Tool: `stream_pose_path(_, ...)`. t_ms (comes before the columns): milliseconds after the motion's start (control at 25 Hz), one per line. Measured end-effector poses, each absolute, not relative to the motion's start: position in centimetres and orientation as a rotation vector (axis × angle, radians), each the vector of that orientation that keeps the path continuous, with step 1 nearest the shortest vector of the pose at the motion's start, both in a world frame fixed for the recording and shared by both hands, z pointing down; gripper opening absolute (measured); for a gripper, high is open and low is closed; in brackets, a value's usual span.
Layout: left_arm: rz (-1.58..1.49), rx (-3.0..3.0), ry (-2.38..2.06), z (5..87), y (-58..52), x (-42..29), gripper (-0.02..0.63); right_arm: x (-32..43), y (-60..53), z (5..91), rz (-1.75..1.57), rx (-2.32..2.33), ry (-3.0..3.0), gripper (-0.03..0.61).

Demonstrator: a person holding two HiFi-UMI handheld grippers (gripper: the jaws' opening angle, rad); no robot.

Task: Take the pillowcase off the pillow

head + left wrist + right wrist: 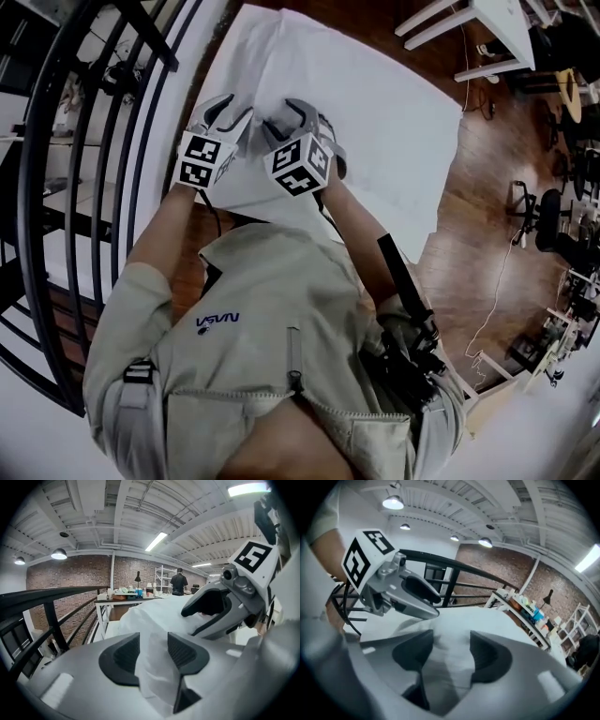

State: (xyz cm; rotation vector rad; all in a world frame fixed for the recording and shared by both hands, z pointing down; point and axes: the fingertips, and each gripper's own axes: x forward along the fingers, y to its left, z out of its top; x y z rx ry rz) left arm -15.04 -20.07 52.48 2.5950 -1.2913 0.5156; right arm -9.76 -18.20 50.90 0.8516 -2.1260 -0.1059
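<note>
Left hand-held gripper (153,652) and right hand-held gripper (451,656) both gape around loose cloth. We see the pillowcase (375,112) white and creased.

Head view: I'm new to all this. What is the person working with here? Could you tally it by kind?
Handheld grippers: 2, the left gripper and the right gripper
Marker cubes: 2, the left cube and the right cube
White pillowcase: 1
Total: 5
</note>
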Motion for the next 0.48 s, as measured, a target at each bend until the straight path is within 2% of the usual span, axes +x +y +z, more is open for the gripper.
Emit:
stream_pose_path(80, 0.519, 2.603, -1.255, 52.8, -19.8, -14.6, 0.193, -9.6, -18.3, 51.5, -0.129, 0.846, -2.085, 0.214)
stream_pose_path(200, 0.514, 2.608, -1.207, 53.0, -19.6, -14.1, 0.192, -9.0, -18.5, 50.8, -0.165, 0.894, -2.072, 0.021)
stream_pose_path(480, 0.476, 2.606, -1.152, 52.7, -19.1, -13.3, 0.193, -8.3, -18.0, 49.0, -0.135, 0.955, -2.118, 0.011)
